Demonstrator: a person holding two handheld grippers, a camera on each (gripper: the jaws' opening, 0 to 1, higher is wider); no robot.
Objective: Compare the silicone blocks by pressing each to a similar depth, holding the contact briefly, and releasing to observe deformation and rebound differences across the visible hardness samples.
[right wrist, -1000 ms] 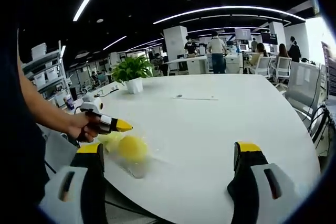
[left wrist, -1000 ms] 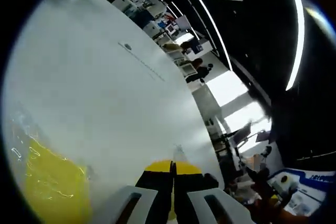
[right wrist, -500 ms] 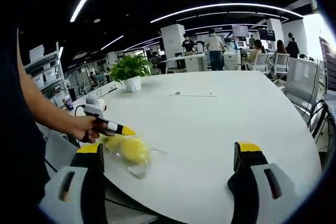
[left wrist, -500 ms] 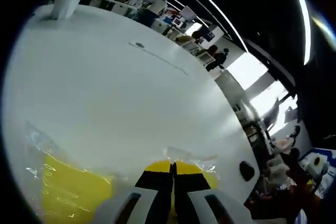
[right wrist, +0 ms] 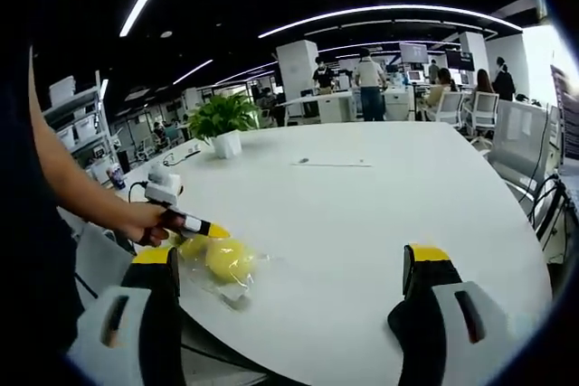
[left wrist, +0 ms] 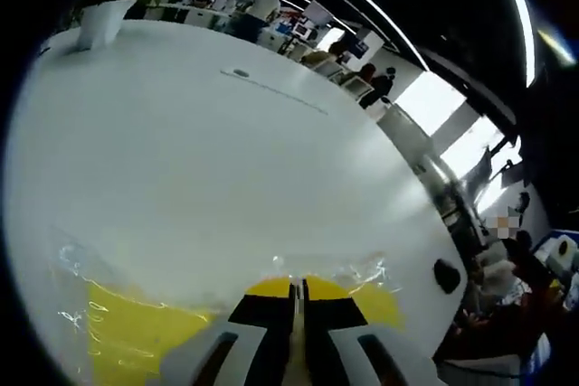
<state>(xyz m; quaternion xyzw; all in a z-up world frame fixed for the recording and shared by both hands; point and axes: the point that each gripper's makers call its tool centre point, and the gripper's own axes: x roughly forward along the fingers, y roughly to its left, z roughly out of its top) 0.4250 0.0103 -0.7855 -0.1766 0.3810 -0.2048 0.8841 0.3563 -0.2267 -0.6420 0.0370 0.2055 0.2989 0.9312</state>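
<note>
Just under the left gripper (right wrist: 215,230) — fingers closed, tips bearing down — the bagged yellow blocks (right wrist: 224,259) are lying at the bench (right wrist: 362,223) edge, while the right gripper (right wrist: 289,291) is hanging wide open, well apart.

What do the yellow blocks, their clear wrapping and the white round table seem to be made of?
Yellow blocks: probably soft silicone, matte; rounded lumps. Clear wrapping: thin plastic film, glossy; creases and glints. White table: smooth laminate or painted board, perhaps; faint sheen. Closed left gripper rests against the wrapping.
</note>
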